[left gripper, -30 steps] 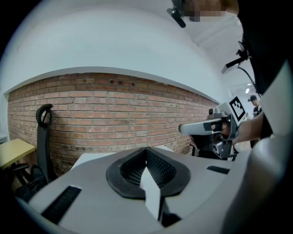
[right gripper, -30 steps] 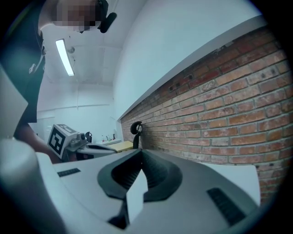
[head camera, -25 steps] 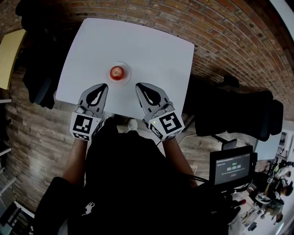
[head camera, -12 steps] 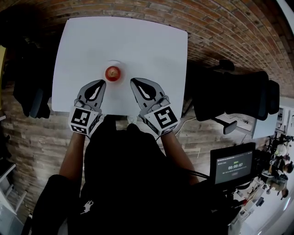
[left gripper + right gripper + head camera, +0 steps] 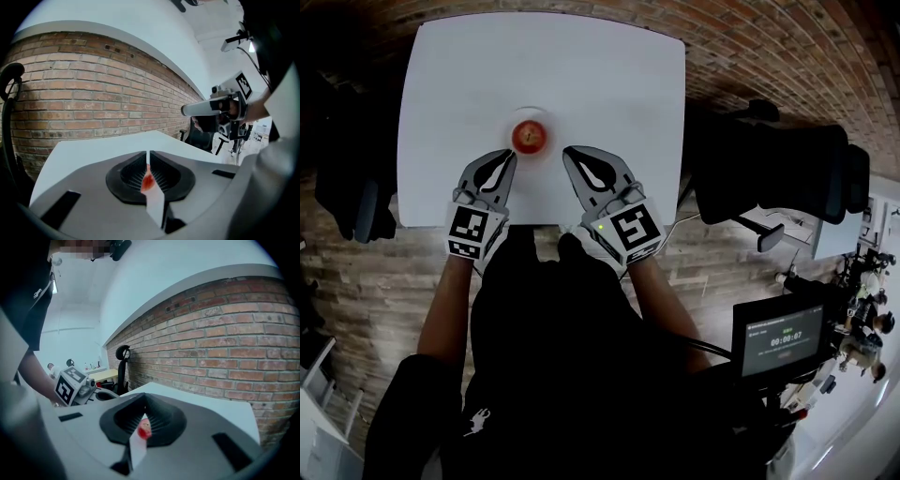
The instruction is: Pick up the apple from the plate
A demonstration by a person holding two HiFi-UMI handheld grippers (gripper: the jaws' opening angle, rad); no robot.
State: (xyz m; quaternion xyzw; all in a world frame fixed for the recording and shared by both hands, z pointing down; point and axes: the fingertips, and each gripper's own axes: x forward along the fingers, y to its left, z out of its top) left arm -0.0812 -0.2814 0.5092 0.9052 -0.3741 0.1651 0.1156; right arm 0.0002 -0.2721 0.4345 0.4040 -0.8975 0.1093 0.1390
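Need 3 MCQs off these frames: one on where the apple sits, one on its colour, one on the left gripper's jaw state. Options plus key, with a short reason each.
1. Where is the apple?
A. On the plate on the white table
B. On the floor
C. Held in the right gripper

2. What colour is the apple?
A. Green
B. Red
C. Yellow

3. How do the jaws of the left gripper stand?
A. Wide apart
B. Closed on the apple
C. Together, holding nothing

Key:
1 A: the head view shows it resting on the plate on the table.
2 B: it shows red in every view.
3 C: the left gripper view shows the jaws meeting, with the apple visible only beyond them through the thin slit.
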